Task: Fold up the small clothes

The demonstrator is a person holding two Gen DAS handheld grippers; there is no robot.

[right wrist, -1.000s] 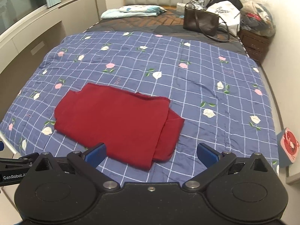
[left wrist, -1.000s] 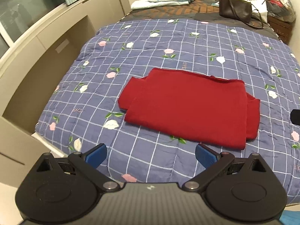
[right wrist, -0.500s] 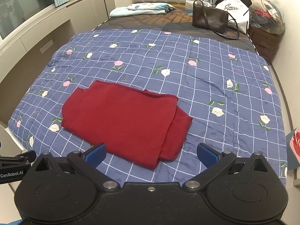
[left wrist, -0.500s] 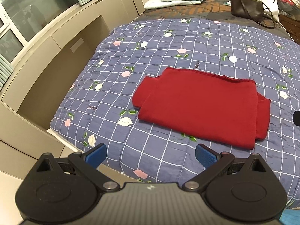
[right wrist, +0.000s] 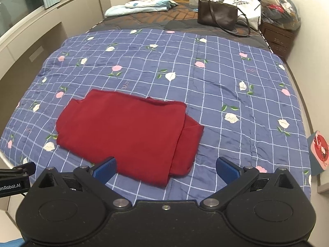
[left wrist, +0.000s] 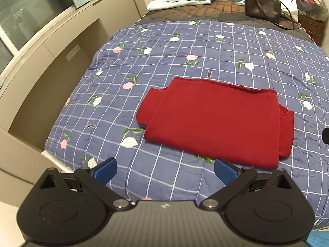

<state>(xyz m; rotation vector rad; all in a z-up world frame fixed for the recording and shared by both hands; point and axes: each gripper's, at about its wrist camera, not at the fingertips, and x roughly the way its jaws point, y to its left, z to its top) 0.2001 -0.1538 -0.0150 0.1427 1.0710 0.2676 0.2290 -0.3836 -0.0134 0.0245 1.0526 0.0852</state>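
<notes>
A folded red garment (left wrist: pixel 213 119) lies flat on the blue checked floral quilt (left wrist: pixel 185 47), a narrower layer sticking out at each end. My left gripper (left wrist: pixel 165 171) hangs open above the quilt, just short of the garment's near edge, holding nothing. In the right wrist view the same red garment (right wrist: pixel 127 131) sits left of centre. My right gripper (right wrist: pixel 166 171) is open and empty over the garment's near right corner. Its blue pads (right wrist: pixel 227 169) are wide apart.
A brown handbag (right wrist: pixel 217 17), a white bag (right wrist: pixel 244 2) and folded light bedding (right wrist: pixel 141 5) lie at the head of the bed. A wooden nightstand (right wrist: pixel 277 36) carries a bag of clothes. Beige cabinets (left wrist: pixel 41 65) line the bed's left side, a wall the right.
Both grippers have drawn back and risen from the bed, so the garment looks smaller and farther off. Both stayed open and the garment has not moved.
</notes>
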